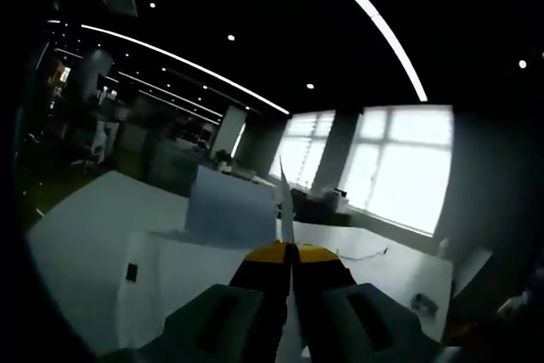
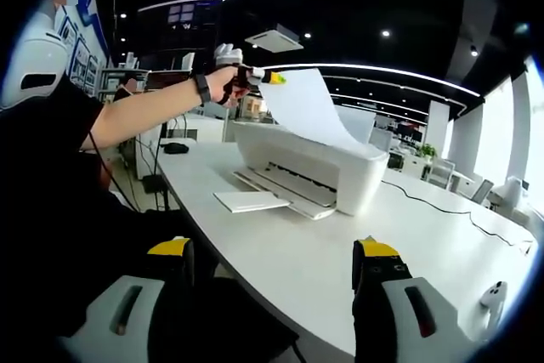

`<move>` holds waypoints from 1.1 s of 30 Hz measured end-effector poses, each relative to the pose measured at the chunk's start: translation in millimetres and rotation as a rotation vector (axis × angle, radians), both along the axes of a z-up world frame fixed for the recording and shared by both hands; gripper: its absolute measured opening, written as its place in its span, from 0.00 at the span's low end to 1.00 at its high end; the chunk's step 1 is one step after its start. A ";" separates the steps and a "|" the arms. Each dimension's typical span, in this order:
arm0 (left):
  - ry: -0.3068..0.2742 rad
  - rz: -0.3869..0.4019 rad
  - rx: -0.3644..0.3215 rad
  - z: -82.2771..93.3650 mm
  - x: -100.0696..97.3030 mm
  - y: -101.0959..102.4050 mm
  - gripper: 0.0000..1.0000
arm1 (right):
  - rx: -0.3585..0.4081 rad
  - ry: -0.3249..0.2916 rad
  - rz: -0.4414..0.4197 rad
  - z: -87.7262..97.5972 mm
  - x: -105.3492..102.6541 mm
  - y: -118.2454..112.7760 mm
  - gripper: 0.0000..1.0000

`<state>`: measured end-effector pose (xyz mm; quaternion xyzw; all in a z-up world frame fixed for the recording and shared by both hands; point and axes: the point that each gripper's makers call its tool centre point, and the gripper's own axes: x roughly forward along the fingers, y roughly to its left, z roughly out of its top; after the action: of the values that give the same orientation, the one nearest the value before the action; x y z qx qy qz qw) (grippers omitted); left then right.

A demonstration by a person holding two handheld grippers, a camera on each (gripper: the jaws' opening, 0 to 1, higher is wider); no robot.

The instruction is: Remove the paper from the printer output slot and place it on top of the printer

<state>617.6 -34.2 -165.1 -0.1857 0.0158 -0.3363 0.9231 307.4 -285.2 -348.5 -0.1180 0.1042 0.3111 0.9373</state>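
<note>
In the right gripper view a white printer stands on a long white table. A person's hand holds my left gripper above the printer's left end, shut on the edge of a white sheet of paper that curves down to the printer's top. In the left gripper view the left gripper has its yellow-tipped jaws closed on the paper, seen edge-on, with the printer's top below. My right gripper hangs open over the table's near edge, nothing between its fingers.
A white paper stack or tray lies on the table in front of the printer. A cable runs across the table at right, and a small white device sits near its right end. Office desks and windows lie beyond.
</note>
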 end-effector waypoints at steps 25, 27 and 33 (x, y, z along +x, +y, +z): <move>0.036 0.040 -0.086 -19.0 11.3 13.7 0.05 | -0.002 0.000 -0.005 0.5 -1.1 -1.9 0.71; 0.042 0.044 -0.088 -21.0 13.5 15.8 0.05 | -0.002 0.000 -0.006 0.9 -1.1 -2.8 0.71; 0.051 0.064 -0.100 -25.2 18.3 24.2 0.05 | 0.001 -0.006 -0.006 3.5 -0.4 -2.7 0.71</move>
<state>635.9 -9.9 -190.3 -0.2404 0.0166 -0.3020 0.9224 307.0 -287.9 -345.0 -0.1184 0.1018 0.3082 0.9384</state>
